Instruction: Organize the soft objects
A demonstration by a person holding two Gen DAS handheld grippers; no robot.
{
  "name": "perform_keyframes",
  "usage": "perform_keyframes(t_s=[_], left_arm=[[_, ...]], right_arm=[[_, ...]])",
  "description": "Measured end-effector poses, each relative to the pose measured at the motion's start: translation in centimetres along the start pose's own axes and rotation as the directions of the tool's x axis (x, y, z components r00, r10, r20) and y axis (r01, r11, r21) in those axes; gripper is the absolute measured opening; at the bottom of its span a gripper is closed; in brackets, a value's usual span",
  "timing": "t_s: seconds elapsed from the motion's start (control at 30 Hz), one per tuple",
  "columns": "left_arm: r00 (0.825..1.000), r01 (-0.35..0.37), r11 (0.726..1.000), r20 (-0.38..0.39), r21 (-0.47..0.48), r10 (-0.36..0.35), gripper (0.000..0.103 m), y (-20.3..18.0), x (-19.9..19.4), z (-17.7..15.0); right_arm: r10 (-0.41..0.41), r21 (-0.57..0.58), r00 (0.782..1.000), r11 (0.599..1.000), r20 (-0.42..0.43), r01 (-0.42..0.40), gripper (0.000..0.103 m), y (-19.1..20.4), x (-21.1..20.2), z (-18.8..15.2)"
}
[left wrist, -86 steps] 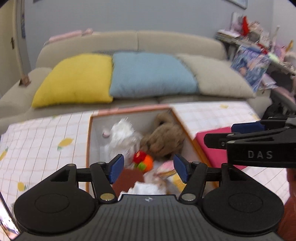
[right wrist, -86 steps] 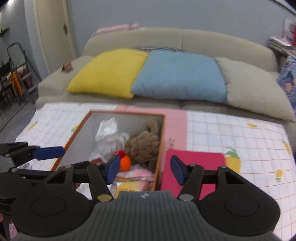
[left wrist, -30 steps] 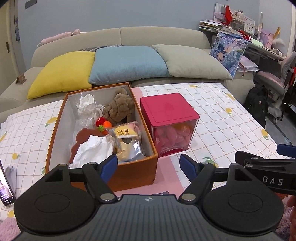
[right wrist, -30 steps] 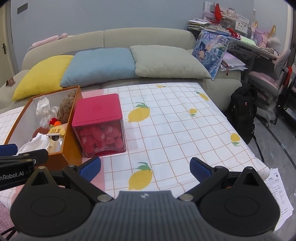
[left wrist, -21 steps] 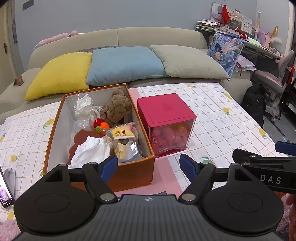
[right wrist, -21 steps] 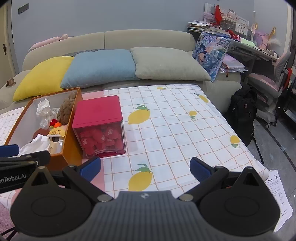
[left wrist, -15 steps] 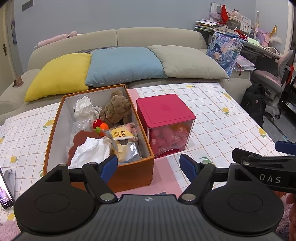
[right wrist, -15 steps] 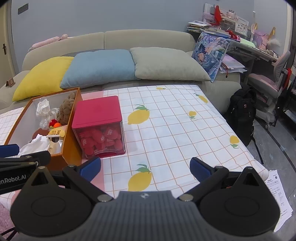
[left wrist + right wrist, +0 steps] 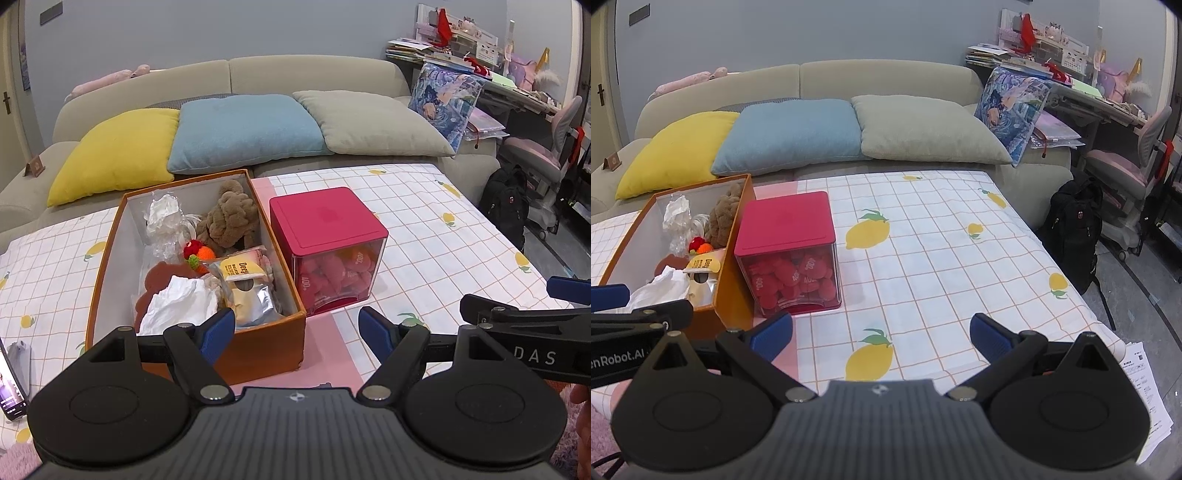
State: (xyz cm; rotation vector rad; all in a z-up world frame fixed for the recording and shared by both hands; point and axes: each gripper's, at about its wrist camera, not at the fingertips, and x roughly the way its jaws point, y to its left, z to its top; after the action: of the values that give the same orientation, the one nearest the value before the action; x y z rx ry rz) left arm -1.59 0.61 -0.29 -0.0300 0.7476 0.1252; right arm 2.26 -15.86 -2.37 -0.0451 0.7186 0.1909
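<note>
An open orange box sits on the lemon-print table. It holds a brown plush, a white plush, a red and orange knitted toy, a snack pouch and white tissue. The box also shows in the right wrist view. A clear cube with a red lid stands right of it, full of red soft pieces. My left gripper is open and empty before the box's near wall. My right gripper is open and empty over the table's front.
A sofa with yellow, blue and grey cushions stands behind the table. A phone lies at the table's left edge. A black backpack, a chair and a cluttered desk stand at the right.
Both grippers have pulled back and up from just over the box to the table's front edge. The red-lidded cube and the whole table have come into view. Both stay open.
</note>
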Motion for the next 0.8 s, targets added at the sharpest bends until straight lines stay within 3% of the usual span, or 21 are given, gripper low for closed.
perform_keyframes(t_s=[0.8], left_arm=[[1.0, 0.005, 1.0, 0.006, 0.011, -0.005, 0.089, -0.08, -0.07, -0.16]], right_arm=[[0.0, 0.004, 1.0, 1.0, -0.009, 0.0, 0.1, 0.18, 0.31, -0.32]])
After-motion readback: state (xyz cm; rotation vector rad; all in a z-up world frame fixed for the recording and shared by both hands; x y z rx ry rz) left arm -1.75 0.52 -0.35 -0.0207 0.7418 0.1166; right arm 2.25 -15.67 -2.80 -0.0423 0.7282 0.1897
